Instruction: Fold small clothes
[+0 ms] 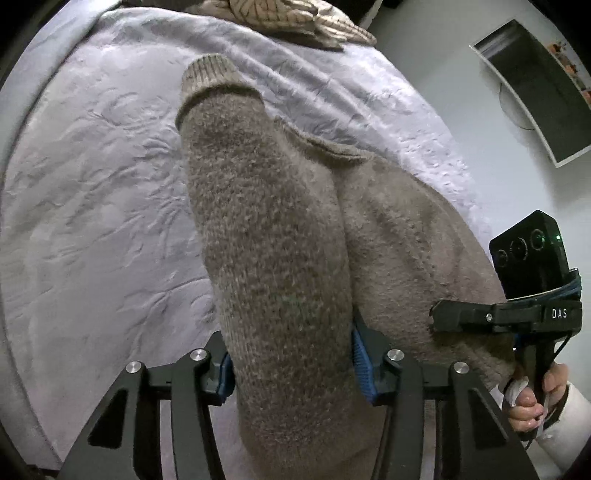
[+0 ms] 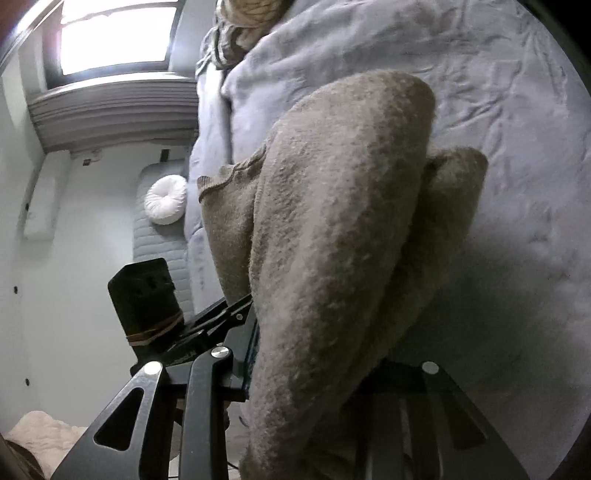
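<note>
A fuzzy brown knit sweater [image 1: 273, 236] hangs over the pale quilted bed [image 1: 92, 177]. In the left wrist view my left gripper [image 1: 291, 365] is shut on the sweater; a sleeve with a ribbed cuff [image 1: 207, 75] runs forward from between the blue pads [image 1: 360, 356]. My right gripper [image 1: 458, 317] shows at the right edge, also clamped on the sweater's edge. In the right wrist view the sweater [image 2: 332, 229] drapes over my right gripper [image 2: 314, 373] and hides its right finger. My left gripper [image 2: 207, 328] shows at the left, touching the same fabric.
A striped beige garment [image 1: 291, 18] lies at the far end of the bed. A dark framed panel [image 1: 535, 85] hangs on the white wall. A round white cushion [image 2: 166, 199] sits beside the bed below a bright window [image 2: 114, 37].
</note>
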`<action>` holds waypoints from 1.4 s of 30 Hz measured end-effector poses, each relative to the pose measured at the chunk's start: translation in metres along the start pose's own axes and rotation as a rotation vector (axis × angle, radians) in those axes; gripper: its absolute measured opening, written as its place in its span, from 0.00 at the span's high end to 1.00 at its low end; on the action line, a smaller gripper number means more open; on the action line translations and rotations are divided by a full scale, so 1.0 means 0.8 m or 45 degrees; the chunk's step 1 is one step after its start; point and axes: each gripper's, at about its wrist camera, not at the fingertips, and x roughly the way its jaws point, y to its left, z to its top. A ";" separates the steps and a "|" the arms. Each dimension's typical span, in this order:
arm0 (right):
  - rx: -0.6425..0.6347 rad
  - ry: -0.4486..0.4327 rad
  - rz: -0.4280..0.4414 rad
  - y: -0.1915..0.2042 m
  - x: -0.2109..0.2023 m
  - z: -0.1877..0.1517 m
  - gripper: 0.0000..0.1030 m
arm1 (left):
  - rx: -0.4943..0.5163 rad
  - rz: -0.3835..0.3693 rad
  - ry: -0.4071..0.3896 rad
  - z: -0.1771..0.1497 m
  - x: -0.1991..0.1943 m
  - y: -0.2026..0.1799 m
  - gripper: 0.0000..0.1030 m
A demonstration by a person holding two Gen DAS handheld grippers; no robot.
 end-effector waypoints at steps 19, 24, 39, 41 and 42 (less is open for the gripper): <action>0.133 0.301 -0.095 0.031 0.176 -0.124 0.68 | -0.174 0.172 0.211 -0.149 -0.081 0.112 0.49; 0.033 0.294 -0.381 0.054 0.168 -0.114 0.54 | -0.224 0.186 0.171 -0.171 -0.103 0.127 0.49; -0.253 0.232 -1.050 0.043 0.146 -0.127 0.77 | -0.185 0.570 0.148 -0.171 -0.086 0.151 0.49; -0.271 0.229 -1.092 0.039 0.154 -0.126 0.76 | -0.187 0.585 0.147 -0.174 -0.087 0.149 0.49; -0.274 0.224 -1.108 0.039 0.155 -0.126 0.74 | -0.189 0.595 0.151 -0.174 -0.088 0.148 0.49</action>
